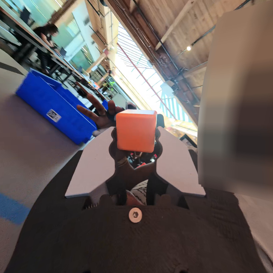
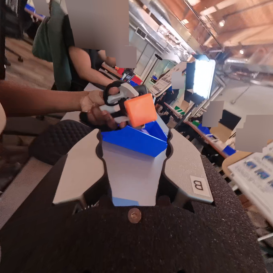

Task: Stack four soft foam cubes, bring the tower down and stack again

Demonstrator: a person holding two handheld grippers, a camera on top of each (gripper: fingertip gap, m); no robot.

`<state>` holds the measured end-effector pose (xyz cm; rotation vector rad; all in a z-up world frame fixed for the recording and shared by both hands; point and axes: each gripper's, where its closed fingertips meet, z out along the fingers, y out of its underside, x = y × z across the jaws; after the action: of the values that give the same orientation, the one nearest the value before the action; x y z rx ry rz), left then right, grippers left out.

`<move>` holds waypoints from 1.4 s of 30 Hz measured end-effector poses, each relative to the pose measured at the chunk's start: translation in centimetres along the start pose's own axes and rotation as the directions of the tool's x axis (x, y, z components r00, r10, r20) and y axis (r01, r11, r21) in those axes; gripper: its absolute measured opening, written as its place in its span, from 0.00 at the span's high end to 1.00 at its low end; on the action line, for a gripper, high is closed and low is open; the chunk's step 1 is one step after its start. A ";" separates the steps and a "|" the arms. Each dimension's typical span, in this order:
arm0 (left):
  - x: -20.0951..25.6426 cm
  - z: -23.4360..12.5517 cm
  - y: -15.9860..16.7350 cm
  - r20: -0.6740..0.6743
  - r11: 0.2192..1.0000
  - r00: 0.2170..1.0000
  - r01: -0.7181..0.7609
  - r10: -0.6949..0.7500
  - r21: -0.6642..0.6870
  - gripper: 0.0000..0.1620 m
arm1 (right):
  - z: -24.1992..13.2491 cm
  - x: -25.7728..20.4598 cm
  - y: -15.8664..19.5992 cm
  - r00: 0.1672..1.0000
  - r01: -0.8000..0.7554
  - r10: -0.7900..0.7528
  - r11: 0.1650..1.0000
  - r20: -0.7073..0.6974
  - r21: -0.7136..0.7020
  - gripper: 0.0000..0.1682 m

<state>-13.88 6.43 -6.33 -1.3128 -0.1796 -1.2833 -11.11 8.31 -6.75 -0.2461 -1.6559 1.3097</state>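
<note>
Left tool [image 1: 135,131] clamped on an orange foam cube [image 1: 135,132], held up in the air above the grey bench [image 1: 29,147], near a blue bin [image 1: 56,106]. Right tool [image 2: 135,141] spread apart with nothing between its fingers, pointed across the bench toward the bin and the raised cube.

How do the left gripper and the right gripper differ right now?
The left gripper is shut on the orange foam cube, while the right gripper is open and holds nothing. The left gripper is lifted over the blue bin; the right gripper looks along the bare grey table toward that bin. Both have grey fingers on black bodies.
</note>
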 end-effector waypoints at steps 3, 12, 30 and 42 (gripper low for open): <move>-0.7 1.4 1.7 -0.036 0.997 0.996 0.079 -0.080 -0.025 0.69 | 0.9 -0.1 -0.3 0.991 0.133 -0.133 0.991 0.027 0.015 0.57; -3.2 1.6 3.3 0.075 0.991 0.995 0.078 -0.070 -0.107 0.66 | 1.2 -0.7 2.9 0.980 0.135 -0.107 0.977 0.170 -0.166 0.71; -6.3 -14.9 2.1 0.644 0.662 0.152 -0.186 0.750 -0.726 0.42 | -0.4 -3.9 19.8 0.847 0.105 0.447 0.389 0.288 -0.915 0.71; -5.1 -16.7 -0.2 0.668 0.672 0.096 -0.202 0.738 -0.713 0.45 | -0.3 -4.1 20.4 0.858 0.056 0.458 0.363 0.231 -0.930 0.63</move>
<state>-24.92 -3.42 -15.63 -2.2093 -0.2252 0.3101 -16.72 13.93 -25.99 -0.9092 -2.7635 0.4062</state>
